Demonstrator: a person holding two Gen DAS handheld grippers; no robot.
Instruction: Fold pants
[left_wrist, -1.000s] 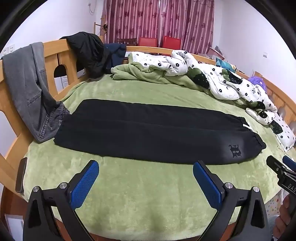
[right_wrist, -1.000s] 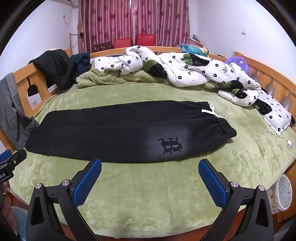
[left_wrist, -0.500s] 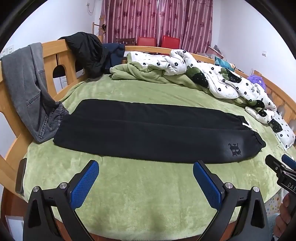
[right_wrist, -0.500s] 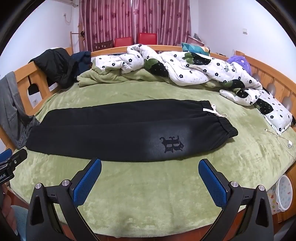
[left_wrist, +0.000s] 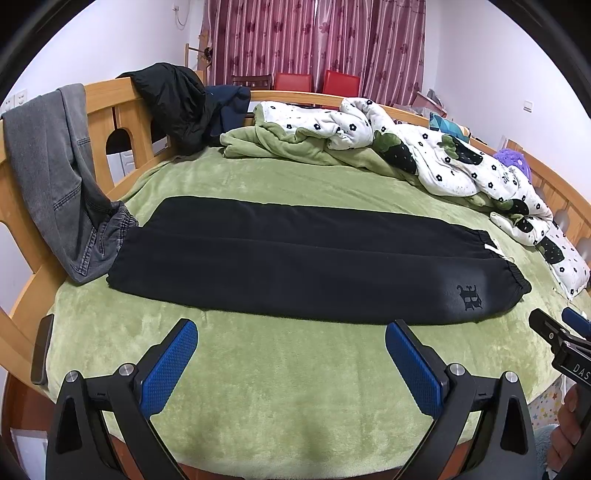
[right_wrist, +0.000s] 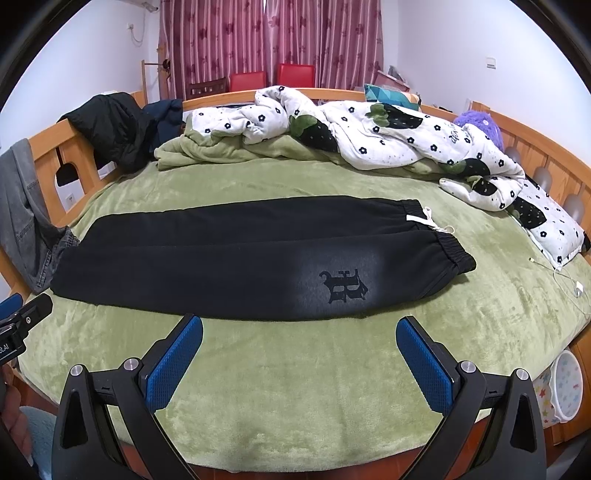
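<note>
Left gripper (left_wrist: 290, 360) and right gripper (right_wrist: 299, 354) both spread, empty, near side of black pants (left_wrist: 295, 258). Pants flat on bed (left_wrist: 295, 387), apparently legs already stacked. Next: grasp cuff end, fold toward waistband.

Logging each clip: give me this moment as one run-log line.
left tool: open, empty | right tool: open, empty | black fleece pants: flat on green plush bedspread, legs side by side, unfolded

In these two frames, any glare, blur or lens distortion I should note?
Left wrist view: heavy fisheye bends the bed frame, black vignette at the corners, sharp, no blur. Right wrist view: same bowing; a pale sheen on the pants around the logo, soft, not blown out.
</note>
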